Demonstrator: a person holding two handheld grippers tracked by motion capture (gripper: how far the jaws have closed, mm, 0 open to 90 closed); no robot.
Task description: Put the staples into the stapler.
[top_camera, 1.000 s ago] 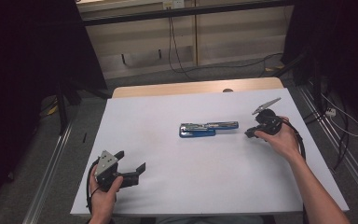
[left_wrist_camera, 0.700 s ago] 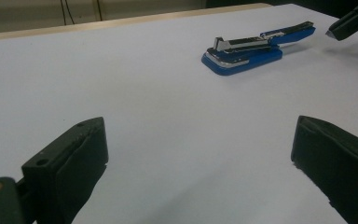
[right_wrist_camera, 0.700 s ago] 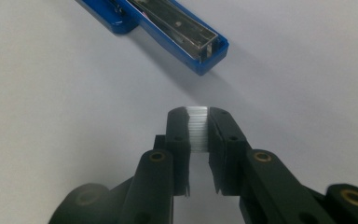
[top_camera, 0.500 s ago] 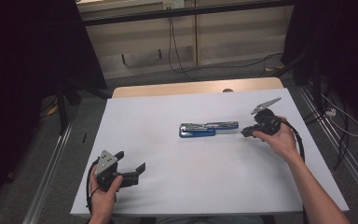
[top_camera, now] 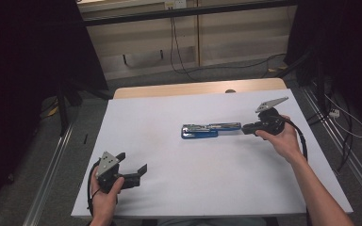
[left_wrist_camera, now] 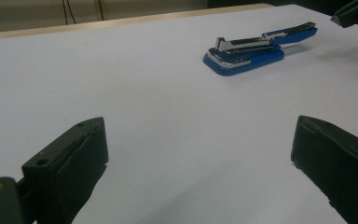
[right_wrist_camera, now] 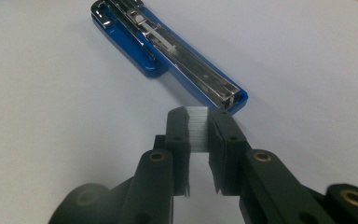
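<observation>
One blue stapler (top_camera: 210, 130), one staple strip (right_wrist_camera: 198, 127) in right gripper (right_wrist_camera: 198, 122), left gripper (left_wrist_camera: 200, 154) gaping.

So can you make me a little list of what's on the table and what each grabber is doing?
table: white top, wooden far edge
stapler: blue, lying opened out flat, metal tray facing up
staples: silvery strip pinched in the right gripper
right gripper: shut on the staples, tip just short of the stapler's near end
left gripper: open, holding nothing, at the table's near left, well away from the stapler
</observation>
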